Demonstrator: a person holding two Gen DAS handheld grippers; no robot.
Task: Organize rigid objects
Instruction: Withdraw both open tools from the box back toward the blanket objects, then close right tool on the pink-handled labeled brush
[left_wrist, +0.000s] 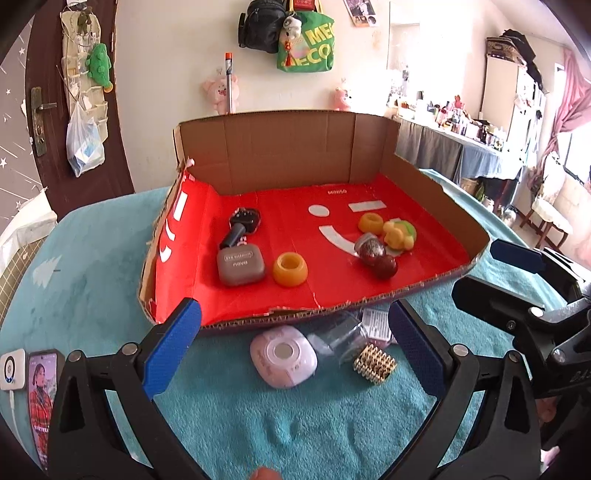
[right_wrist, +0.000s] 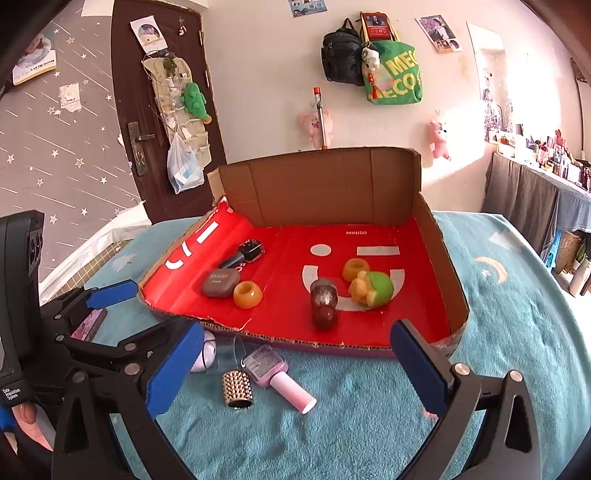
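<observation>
A red-lined cardboard tray (left_wrist: 439, 206) (right_wrist: 439, 258) lies on the teal blanket. In it are a grey case (left_wrist: 241, 266) (right_wrist: 220, 282), two orange cups (left_wrist: 290, 268) (right_wrist: 247, 294), a dark brush (left_wrist: 242, 225) (right_wrist: 243, 254), a dark glittery bottle (left_wrist: 373, 253) (right_wrist: 324, 299) and a yellow-green toy (left_wrist: 399, 233) (right_wrist: 371, 288). In front of the tray lie a lilac case (left_wrist: 283, 355) (right_wrist: 205, 354), a gold studded piece (left_wrist: 375, 364) (right_wrist: 237, 384), a clear container (left_wrist: 338, 338) and a pink bottle (right_wrist: 280, 376). My left gripper (left_wrist: 291, 350) and right gripper (right_wrist: 295, 373) are open and empty above these.
A phone (left_wrist: 40, 398) and a white device (left_wrist: 12, 369) lie at the blanket's left edge. A door, hanging bags and plush toys are on the far wall. A cluttered counter (left_wrist: 461, 129) stands to the right.
</observation>
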